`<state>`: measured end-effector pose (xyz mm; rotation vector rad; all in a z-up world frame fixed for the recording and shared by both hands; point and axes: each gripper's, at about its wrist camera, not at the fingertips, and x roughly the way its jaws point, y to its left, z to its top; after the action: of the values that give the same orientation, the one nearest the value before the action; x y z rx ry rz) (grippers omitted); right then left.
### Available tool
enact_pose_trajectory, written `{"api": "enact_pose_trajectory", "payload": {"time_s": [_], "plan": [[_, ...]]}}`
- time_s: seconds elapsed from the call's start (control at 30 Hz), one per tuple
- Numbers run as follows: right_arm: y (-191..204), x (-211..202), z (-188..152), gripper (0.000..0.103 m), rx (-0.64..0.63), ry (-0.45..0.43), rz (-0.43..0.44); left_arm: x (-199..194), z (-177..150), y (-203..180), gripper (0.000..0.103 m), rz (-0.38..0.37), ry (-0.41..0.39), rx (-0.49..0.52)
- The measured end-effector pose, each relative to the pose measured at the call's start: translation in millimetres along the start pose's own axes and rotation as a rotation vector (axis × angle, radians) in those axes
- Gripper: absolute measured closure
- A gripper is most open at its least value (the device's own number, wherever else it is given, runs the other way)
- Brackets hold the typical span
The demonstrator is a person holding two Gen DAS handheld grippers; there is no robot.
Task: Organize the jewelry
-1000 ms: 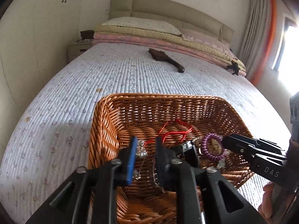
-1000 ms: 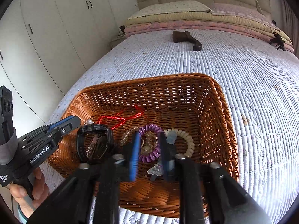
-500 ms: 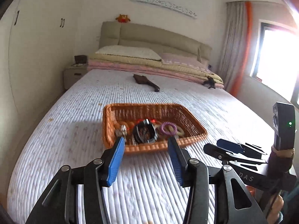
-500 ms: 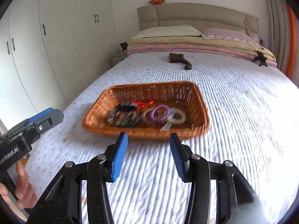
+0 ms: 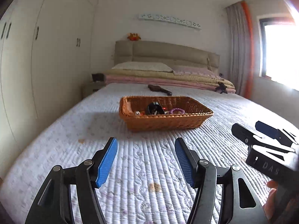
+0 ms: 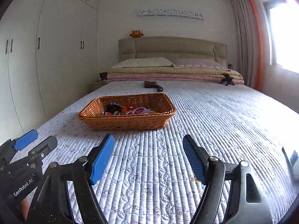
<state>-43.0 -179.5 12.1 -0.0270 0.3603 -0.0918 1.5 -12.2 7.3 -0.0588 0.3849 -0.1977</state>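
Left gripper (image 5: 145, 143): jaws spread wide, nothing between the blue pads (image 5: 106, 162); it hangs over the quilted bedspread (image 5: 145, 168).
Right gripper (image 6: 148, 140): jaws also spread wide and holding nothing; in the left wrist view it shows at about 3 o'clock, beside the left one.
Basket from left gripper: the wicker basket (image 5: 164, 123) lies at 12 o'clock, slightly toward 1 o'clock, well apart from the fingertips.
Basket from right gripper: the same basket is at about 11 o'clock, well apart, with bare bedspread between.
Basket place: on the bed, in its middle part, nearer to the pillows (image 6: 143, 62) than the grippers are.
Basket look: shallow, rectangular, orange-brown weave, with low sloping walls.
Jewelry place: all pieces I can see lie inside the basket, on its floor, close together.
Jewelry look: a black band (image 6: 113, 108) stands partly up at the left; a red cord (image 6: 128, 108) is just beside it; a purple spiral ring (image 6: 139, 110) lies to the right; the small pale pieces next to them are too small to tell.
Other thing: a dark brown object (image 6: 153, 85) lies on the bedspread at 12 o'clock beyond the basket.
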Motion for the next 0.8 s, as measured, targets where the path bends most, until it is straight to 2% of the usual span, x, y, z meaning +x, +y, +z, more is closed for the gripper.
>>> {"api": "enact_pose_trajectory", "payload": {"time_s": [0.1, 0.23, 0.43, 0.53, 0.8], "plan": [[13.0, -2.5, -3.6, 0.018, -0.036, -0.022, 0.005, 5.2, -2.8, 0.7, 0.038, 0.008, 0.026, 0.001], [23.0, 1.9, -9.8, 0.016, -0.071, -0.015, -0.026, 0.3, -6.9, 1.3, 0.038, 0.038, 0.007, -0.009], [9.2, 8.5, -8.6, 0.016, -0.009, 0.006, -0.034, -3.5, -11.4, -4.0, 0.038, 0.075, -0.007, 0.015], [5.3, 10.9, -8.9, 0.016, 0.009, 0.017, -0.026, -4.7, -10.0, -4.5, 0.028, 0.085, -0.011, 0.013], [5.4, 12.6, -8.3, 0.012, 0.007, 0.02, -0.029, -1.8, -11.0, -0.2, 0.025, 0.079, 0.002, -0.005]]}}
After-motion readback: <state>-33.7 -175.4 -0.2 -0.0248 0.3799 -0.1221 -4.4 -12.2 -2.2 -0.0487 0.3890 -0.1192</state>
